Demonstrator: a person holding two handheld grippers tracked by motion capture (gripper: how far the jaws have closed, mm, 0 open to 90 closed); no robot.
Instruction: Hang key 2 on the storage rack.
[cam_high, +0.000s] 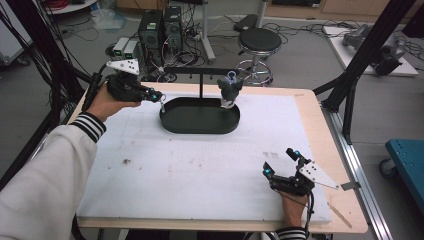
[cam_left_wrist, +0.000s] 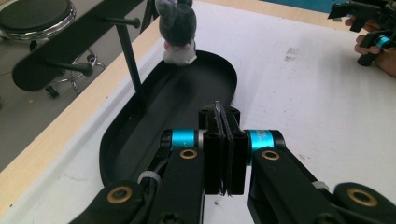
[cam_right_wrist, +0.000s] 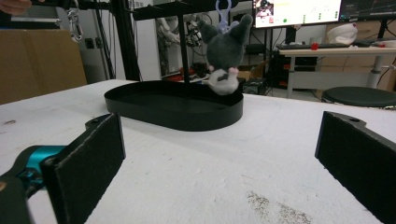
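Note:
A black oval tray (cam_high: 200, 131) (cam_left_wrist: 107, 144) (cam_right_wrist: 177, 116) sits at the back middle of the white mat, with a black T-shaped rack (cam_high: 200, 71) (cam_left_wrist: 128, 56) (cam_right_wrist: 183, 46) rising from it. A grey and white plush toy (cam_high: 230, 90) (cam_left_wrist: 177, 28) (cam_right_wrist: 224, 51) hangs by a pale purple clip from the rack's right end, its bottom just above the tray. My left gripper (cam_high: 159, 96) (cam_left_wrist: 219, 114) hovers at the tray's left end, shut on a small metal carabiner (cam_high: 162, 106) (cam_left_wrist: 217, 108) (cam_right_wrist: 74, 21). My right gripper (cam_high: 281, 162) (cam_right_wrist: 219, 126) rests open near the front right, holding nothing.
A white mat (cam_high: 200, 170) covers most of the wooden table (cam_high: 320, 145). Behind the table stand a round stool (cam_high: 258, 42) and computer towers (cam_high: 160, 30). Black frame posts (cam_high: 365, 55) flank both sides, and a blue cart (cam_high: 407, 160) is at the right.

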